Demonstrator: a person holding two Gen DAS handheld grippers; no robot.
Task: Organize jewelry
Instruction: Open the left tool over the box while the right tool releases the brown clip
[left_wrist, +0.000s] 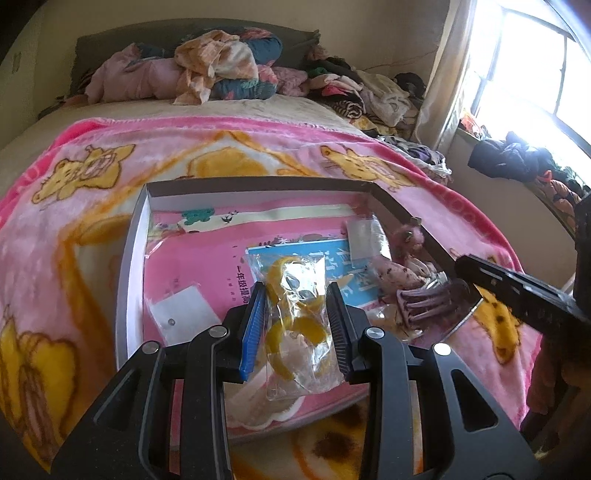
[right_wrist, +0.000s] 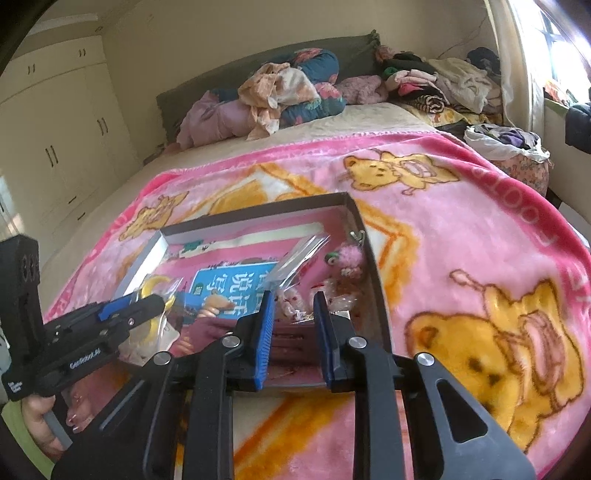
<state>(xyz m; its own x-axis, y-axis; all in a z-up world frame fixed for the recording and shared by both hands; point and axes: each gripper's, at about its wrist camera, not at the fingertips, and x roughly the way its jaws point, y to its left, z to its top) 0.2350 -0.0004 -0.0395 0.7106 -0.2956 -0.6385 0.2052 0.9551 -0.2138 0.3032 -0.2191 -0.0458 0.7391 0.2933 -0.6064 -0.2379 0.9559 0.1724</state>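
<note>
A shallow box (left_wrist: 258, 183) lies on the pink bear blanket, lined with a pink and blue children's book (left_wrist: 207, 258). My left gripper (left_wrist: 297, 291) is shut on a clear bag of yellow bangles (left_wrist: 295, 325), held over the box's middle. The bag also shows in the right wrist view (right_wrist: 155, 291). My right gripper (right_wrist: 293, 306) is open over the box's near right corner, above a purple hair claw clip (left_wrist: 428, 301). A pink fluffy charm (right_wrist: 351, 258), a clear bag (left_wrist: 364, 236) and a speckled pink piece (left_wrist: 395, 275) lie along the box's right side.
A small bag with a stud (left_wrist: 184, 314) lies at the box's left. Piled clothes and bedding (left_wrist: 221, 70) fill the bed's far end. A window sill with clothes (left_wrist: 517, 155) is at the right. Wardrobes (right_wrist: 55, 140) stand to the left.
</note>
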